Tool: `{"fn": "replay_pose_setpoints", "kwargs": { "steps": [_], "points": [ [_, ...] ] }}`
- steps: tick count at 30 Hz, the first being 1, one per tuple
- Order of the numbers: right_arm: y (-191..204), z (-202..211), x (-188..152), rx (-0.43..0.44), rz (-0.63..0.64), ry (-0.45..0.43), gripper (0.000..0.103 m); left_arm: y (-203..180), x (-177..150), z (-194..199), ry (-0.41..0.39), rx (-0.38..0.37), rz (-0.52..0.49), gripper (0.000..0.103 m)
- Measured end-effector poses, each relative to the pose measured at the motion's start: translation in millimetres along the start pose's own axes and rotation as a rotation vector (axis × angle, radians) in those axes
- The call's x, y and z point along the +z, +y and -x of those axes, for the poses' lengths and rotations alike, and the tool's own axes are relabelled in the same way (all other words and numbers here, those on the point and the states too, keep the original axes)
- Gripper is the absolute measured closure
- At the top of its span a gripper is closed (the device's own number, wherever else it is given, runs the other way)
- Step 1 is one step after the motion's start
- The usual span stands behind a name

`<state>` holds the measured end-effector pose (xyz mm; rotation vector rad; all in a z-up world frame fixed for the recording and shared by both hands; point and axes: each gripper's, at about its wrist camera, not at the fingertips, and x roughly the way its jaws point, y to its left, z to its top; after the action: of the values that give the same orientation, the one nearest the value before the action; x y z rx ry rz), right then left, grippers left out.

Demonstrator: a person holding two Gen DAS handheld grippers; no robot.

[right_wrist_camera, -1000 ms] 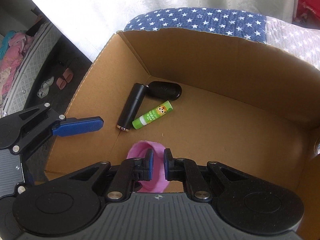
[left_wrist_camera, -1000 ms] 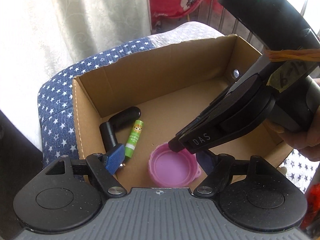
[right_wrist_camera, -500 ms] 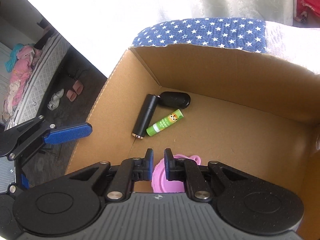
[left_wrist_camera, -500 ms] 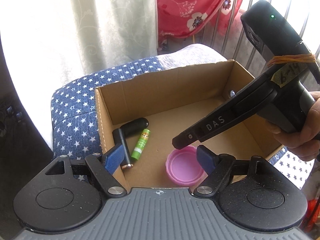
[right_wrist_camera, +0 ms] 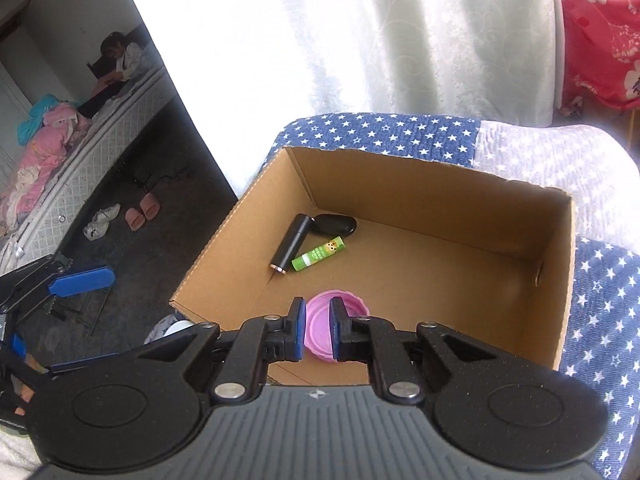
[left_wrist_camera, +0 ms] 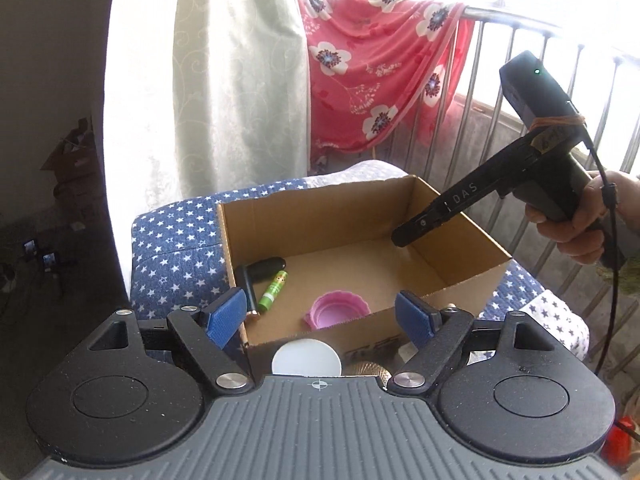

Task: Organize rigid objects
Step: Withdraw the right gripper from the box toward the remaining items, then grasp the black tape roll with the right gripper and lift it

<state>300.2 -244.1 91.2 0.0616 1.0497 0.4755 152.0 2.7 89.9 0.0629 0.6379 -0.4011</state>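
Observation:
An open cardboard box (left_wrist_camera: 460, 236) (right_wrist_camera: 400, 184) rests on a star-patterned cushion (left_wrist_camera: 176, 240). On its floor lie a pink lid (left_wrist_camera: 338, 314) (right_wrist_camera: 320, 302), a green glue stick (left_wrist_camera: 274, 290) (right_wrist_camera: 319, 254), a black cylinder (left_wrist_camera: 250, 290) (right_wrist_camera: 291, 248) and a black oval piece (left_wrist_camera: 270, 266) (right_wrist_camera: 335, 224). My left gripper (left_wrist_camera: 320, 318) hovers before the box's near wall, its jaws opening with nothing between them. My right gripper (right_wrist_camera: 318, 334) (left_wrist_camera: 404, 238) hangs shut and empty above the box, over the pink lid. A hand (left_wrist_camera: 580, 224) holds it.
A white round lid (left_wrist_camera: 306, 358) and a gold-coloured object (left_wrist_camera: 368, 370) lie in front of the box. A pale curtain (left_wrist_camera: 240, 80), red floral cloth (left_wrist_camera: 380, 80) and metal railing (left_wrist_camera: 480, 80) stand behind. Left of the cushion the floor drops away, with slippers (right_wrist_camera: 142, 214) and a bed (right_wrist_camera: 80, 152).
Both grippers have pulled back and upward from the box. The right gripper has lifted out of it, leaving the pink lid on the floor. The white lid has come into view.

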Motion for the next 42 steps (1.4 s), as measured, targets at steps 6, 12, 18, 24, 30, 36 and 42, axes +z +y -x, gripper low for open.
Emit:
{"fn": "replay_pose_setpoints", "kwargs": {
  "steps": [6,12,18,24,30,36,42],
  "points": [
    [-11,-63,12,-0.142,0.041,0.179,0.089,15,-62,13,0.020,0.074,0.119,0.021],
    [-23,-132,12,-0.256,0.052,0.381,0.089,16,-110,4,0.099,0.147,0.128,0.021],
    [11,-155,19,-0.175,0.134,0.427,0.089,15,-129,2,0.112,0.124,0.141,0.021],
    [32,-132,10,-0.111,0.169,0.370,0.089,9,-133,-6,0.118,0.101,0.119,0.021],
    [21,-50,-6,-0.077,0.087,0.179,0.089,-4,-128,-8,0.104,0.045,0.086,0.021],
    [32,61,-55,-0.008,0.075,-0.086,0.088,-20,-122,-9,0.109,-0.047,0.050,0.018],
    [50,63,-133,0.032,0.052,-0.161,0.075,-43,-121,-26,0.160,-0.156,0.004,0.011]
  ]
}}
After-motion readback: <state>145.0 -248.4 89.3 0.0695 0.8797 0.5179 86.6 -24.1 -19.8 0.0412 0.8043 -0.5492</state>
